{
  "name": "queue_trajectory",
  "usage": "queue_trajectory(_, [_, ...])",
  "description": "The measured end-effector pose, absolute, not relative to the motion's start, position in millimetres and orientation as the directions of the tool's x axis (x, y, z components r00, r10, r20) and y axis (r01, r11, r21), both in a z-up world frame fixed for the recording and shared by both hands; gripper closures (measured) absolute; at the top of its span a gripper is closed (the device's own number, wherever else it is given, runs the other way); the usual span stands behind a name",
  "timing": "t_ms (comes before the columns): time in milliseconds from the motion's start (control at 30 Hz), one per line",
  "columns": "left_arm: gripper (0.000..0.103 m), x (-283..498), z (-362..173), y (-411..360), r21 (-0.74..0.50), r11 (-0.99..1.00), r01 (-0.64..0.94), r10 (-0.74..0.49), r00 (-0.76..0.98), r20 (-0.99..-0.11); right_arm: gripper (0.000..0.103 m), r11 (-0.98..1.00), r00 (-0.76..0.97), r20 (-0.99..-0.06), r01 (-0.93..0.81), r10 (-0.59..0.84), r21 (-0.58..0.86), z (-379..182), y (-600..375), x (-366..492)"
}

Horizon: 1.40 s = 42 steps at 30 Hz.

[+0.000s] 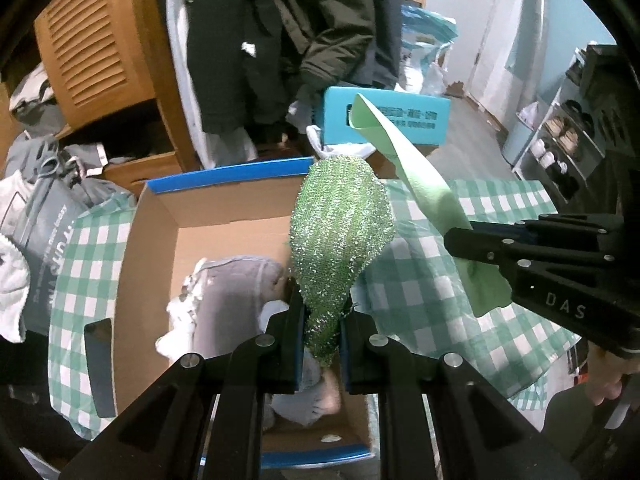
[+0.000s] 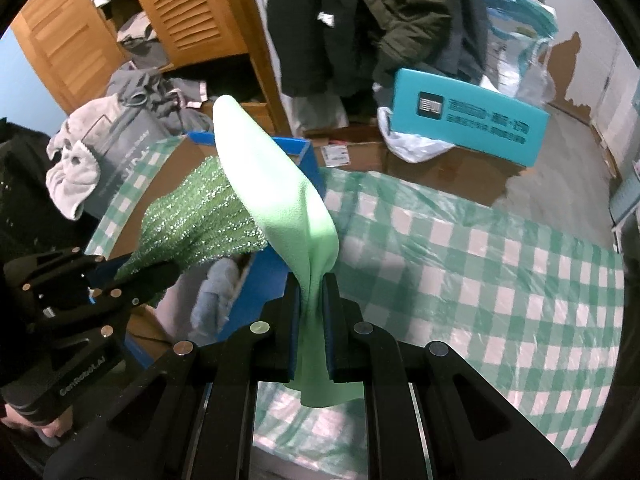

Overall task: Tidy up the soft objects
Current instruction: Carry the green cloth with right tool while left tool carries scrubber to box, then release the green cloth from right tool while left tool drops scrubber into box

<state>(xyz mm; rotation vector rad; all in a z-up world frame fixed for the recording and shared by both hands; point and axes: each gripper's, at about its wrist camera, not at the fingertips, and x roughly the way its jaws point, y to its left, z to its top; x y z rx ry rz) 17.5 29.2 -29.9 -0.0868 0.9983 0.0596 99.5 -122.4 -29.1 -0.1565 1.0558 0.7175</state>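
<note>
Over checked tablecloth (image 2: 480,264), cardboard box (image 1: 152,232), cluttered room

Cluttered room behind the work surface, fisheye views.
Green-and-white checked cloth (image 2: 500,264) under clear plastic covers the surface. Teal box (image 2: 468,130) with printed text sits on brown cardboard behind it, white plastic bag (image 2: 404,144) at its left end. Dark coats (image 1: 288,36) hang above. Wooden louvred cabinet doors (image 2: 188,12) at upper left. Grey printed bag (image 1: 48,224) left of the checked cloth. Shoe rack (image 1: 560,148) with shoes at right in the left wrist view.
</note>
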Motion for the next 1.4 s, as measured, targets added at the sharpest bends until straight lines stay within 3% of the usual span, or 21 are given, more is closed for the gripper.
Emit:
queue_trajectory(400, [0.089,8,-39,84,-0.096,0.978,-0.186,0.016,0.524,-0.852,0.094,0.717,0.253,-0.838,-0.664,0.483,0.212,-27,-63,95])
queue_trajectory(1067, [0.086,1,-61,119,-0.072,0.957,-0.281,0.072,0.470,-0.880,0.093,0.685,0.162,-0.859,-0.681,0.485,0.259,-48,-10,93])
queue_trajectory(1267, [0.069,-1,-58,117,-0.047,0.958,-0.283,0.097,0.473,-0.875,0.086,0.689,0.155,-0.857,-0.672,0.491,0.273,-48,-10,95])
queue_trajectory(1333, [0.054,-2,-56,119,-0.034,0.956,-0.292,0.113,0.474,-0.873,0.075,0.689,0.157,-0.855,-0.670,0.495,0.276,-47,-11,95])
queue_trajectory(1400, [0.052,-3,-54,120,-0.026,0.953,-0.303,0.128,0.476,-0.870,0.069,0.690,0.156,-0.852,-0.666,0.500,0.283,-45,-13,95])
